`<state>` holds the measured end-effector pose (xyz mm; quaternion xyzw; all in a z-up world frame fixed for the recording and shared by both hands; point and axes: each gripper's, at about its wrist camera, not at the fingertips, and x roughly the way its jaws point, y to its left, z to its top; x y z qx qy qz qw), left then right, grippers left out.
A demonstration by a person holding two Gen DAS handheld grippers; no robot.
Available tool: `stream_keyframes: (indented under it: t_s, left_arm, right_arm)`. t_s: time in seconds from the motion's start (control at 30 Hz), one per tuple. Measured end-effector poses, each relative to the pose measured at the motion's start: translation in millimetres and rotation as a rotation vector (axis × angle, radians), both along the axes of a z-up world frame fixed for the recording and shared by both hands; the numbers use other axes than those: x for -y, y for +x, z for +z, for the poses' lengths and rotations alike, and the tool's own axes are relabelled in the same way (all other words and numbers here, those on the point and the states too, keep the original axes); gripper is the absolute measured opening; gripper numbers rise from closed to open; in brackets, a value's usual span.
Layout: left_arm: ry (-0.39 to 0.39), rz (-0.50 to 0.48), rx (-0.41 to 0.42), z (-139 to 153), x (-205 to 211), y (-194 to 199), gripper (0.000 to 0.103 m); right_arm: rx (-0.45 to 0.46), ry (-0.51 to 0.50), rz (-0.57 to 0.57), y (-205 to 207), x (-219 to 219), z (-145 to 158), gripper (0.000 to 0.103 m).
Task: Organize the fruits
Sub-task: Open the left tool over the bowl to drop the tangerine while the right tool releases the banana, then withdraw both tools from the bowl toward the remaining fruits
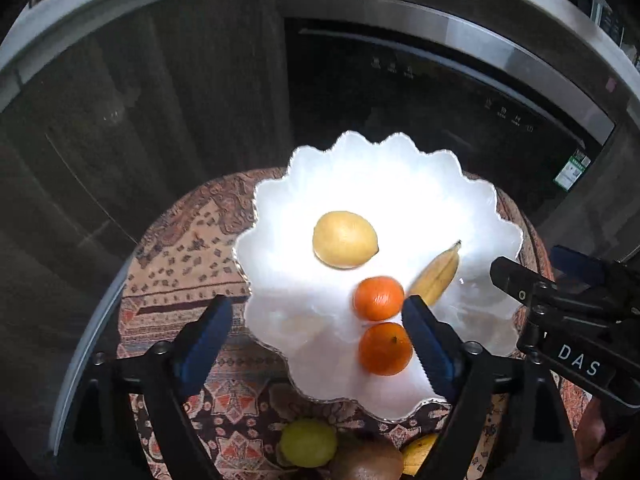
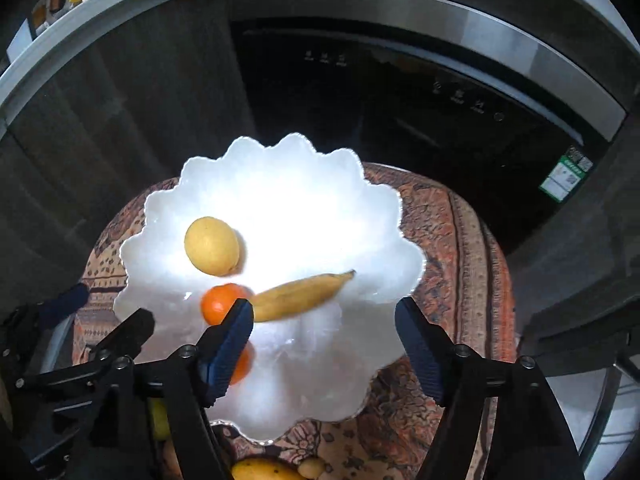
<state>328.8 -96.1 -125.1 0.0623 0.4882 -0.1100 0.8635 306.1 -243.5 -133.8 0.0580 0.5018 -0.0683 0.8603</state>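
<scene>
A white scalloped bowl (image 1: 360, 176) (image 2: 280, 184) sits on a patterned round table. In it lie a lemon (image 1: 344, 239) (image 2: 211, 245), two oranges (image 1: 379, 297) (image 1: 385, 348) and a slightly blurred banana (image 1: 436, 276) (image 2: 300, 292). My left gripper (image 1: 318, 332) hangs open over the bowl's near side, with the oranges just inside its right finger and untouched. My right gripper (image 2: 324, 344) is open above the bowl, the banana beyond its tips. Its left finger hides part of the near orange (image 2: 242, 364); the far orange (image 2: 222, 302) shows above it.
Loose fruit lies on the tablecloth (image 1: 180, 256) in front of the bowl: a green fruit (image 1: 307, 442), a kiwi (image 1: 366, 462) and a yellow mango (image 2: 260, 470). A dark appliance (image 1: 420, 92) and cabinets stand beyond the table. The two grippers are close, side by side.
</scene>
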Motion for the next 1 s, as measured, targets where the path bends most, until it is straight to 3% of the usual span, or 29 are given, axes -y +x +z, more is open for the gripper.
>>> stream_keyframes:
  t_s: [0.33,0.67,1.0]
  left_arm:
    - [0.018,0.020,0.076,37.9,-10.6,-31.8,0.099]
    - [0.037,0.036,0.138,65.8,-29.5,-66.7,0.100]
    - [0.040,0.008,0.164,65.0,-35.0,-99.1,0.099]
  right_arm:
    - [0.060,0.003,-0.016,-30.1,-2.1,34.7,0.078]
    - [0.122,-0.019,-0.012,-72.0,-21.4,63.7,0.078]
    - [0.136,-0.024,-0.035,-105.2,-25.1,64.0,0.078]
